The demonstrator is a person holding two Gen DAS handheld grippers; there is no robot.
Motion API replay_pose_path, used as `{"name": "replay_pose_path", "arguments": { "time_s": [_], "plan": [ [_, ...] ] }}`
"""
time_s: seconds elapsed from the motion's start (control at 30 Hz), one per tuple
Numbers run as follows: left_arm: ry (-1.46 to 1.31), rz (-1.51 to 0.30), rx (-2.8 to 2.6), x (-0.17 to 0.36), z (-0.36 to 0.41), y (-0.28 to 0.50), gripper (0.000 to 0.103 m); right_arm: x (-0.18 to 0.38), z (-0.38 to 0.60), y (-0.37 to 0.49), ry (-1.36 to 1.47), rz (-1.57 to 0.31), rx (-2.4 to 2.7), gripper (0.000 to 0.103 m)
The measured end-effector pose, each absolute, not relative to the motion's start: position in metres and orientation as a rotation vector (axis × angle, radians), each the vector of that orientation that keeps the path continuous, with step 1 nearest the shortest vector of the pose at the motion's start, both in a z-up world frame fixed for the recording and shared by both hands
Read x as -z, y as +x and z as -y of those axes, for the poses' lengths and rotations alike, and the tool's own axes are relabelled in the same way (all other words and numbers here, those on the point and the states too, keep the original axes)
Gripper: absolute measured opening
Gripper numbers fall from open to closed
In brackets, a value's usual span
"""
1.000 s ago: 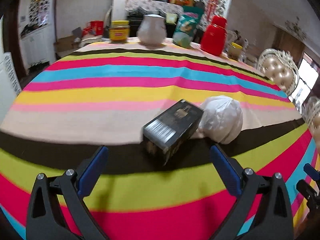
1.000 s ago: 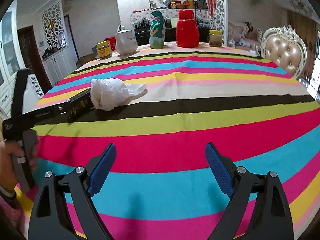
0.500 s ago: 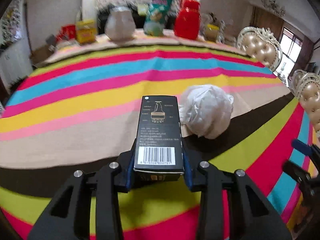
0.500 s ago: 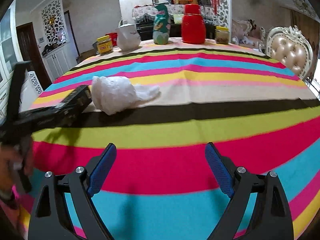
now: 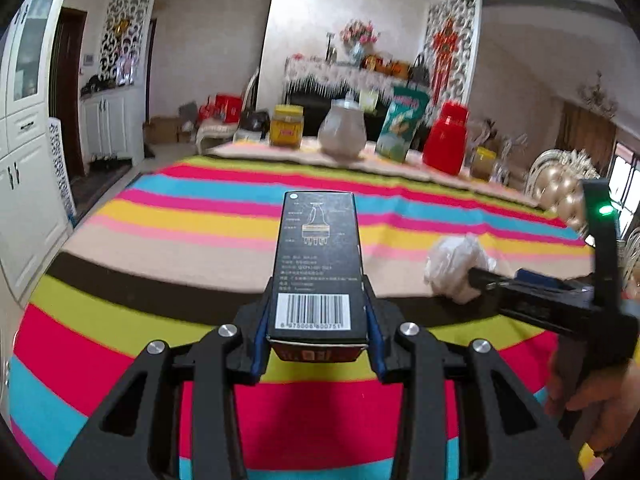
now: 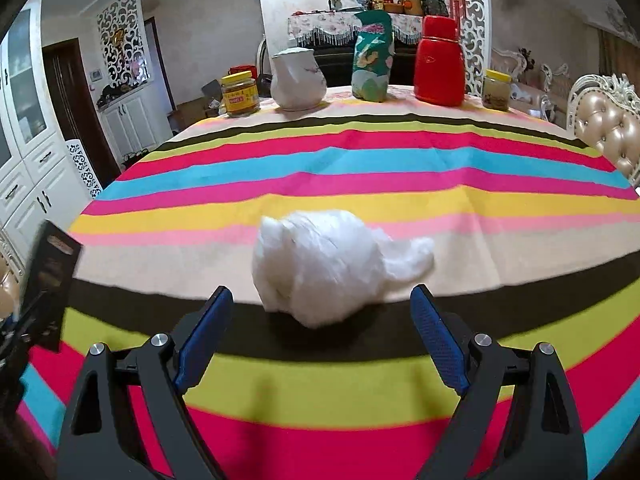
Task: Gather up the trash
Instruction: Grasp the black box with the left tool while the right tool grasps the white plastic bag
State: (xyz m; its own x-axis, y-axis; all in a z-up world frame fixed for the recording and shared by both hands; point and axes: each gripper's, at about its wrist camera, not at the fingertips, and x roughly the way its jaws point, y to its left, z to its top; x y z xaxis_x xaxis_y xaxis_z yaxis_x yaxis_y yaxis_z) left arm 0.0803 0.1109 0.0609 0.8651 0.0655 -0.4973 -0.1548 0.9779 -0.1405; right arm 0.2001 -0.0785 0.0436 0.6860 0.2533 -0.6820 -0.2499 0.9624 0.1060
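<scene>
My left gripper (image 5: 318, 334) now lifts the pinched black box (image 5: 318, 264) off the counter (image 6: 360, 160); right gripper (image 6: 320, 334), jaws spread, has closed in on the white bag (image 6: 324, 264).

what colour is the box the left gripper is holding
Black, with pale printing and a white barcode label; the box shows best in the left wrist view, clamped in the left gripper.

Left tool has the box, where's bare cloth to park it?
Bare stripes run wide between the white bag and the far jar row, and left of the bag. Crowded: that far edge, and around the bag, where the open right tool is.
</scene>
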Motion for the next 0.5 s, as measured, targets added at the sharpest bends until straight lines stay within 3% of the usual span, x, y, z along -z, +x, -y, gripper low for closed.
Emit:
{"name": "replay_pose_path", "arguments": {
  "time_s": [0.2, 0.23, 0.27, 0.3, 0.4, 0.5],
  "plan": [
    [-0.253, -0.542, -0.072, -0.057, -0.122, 0.083, 0.038, -0.029, 0.057, 0.222, -0.041, -0.795, -0.250, 0.082],
    [-0.256, -0.548, -0.062, -0.056, -0.122, 0.084, 0.038, -0.026, 0.057, 0.227, -0.038, -0.821, -0.240, 0.076],
    [-0.254, -0.554, -0.053, -0.055, -0.120, 0.084, 0.038, -0.024, 0.058, 0.230, -0.027, -0.837, -0.226, 0.058],
    [-0.248, -0.556, -0.052, -0.055, -0.118, 0.085, 0.038, -0.023, 0.061, 0.231, -0.017, -0.843, -0.209, 0.051],
    [-0.249, -0.571, -0.045, -0.053, -0.117, 0.088, 0.038, -0.026, 0.070, 0.226, 0.018, -0.820, -0.202, 0.042],
    [-0.244, -0.575, -0.049, -0.053, -0.117, 0.087, 0.038, -0.032, 0.079, 0.214, 0.040, -0.784, -0.232, 0.041]
  ]
}}
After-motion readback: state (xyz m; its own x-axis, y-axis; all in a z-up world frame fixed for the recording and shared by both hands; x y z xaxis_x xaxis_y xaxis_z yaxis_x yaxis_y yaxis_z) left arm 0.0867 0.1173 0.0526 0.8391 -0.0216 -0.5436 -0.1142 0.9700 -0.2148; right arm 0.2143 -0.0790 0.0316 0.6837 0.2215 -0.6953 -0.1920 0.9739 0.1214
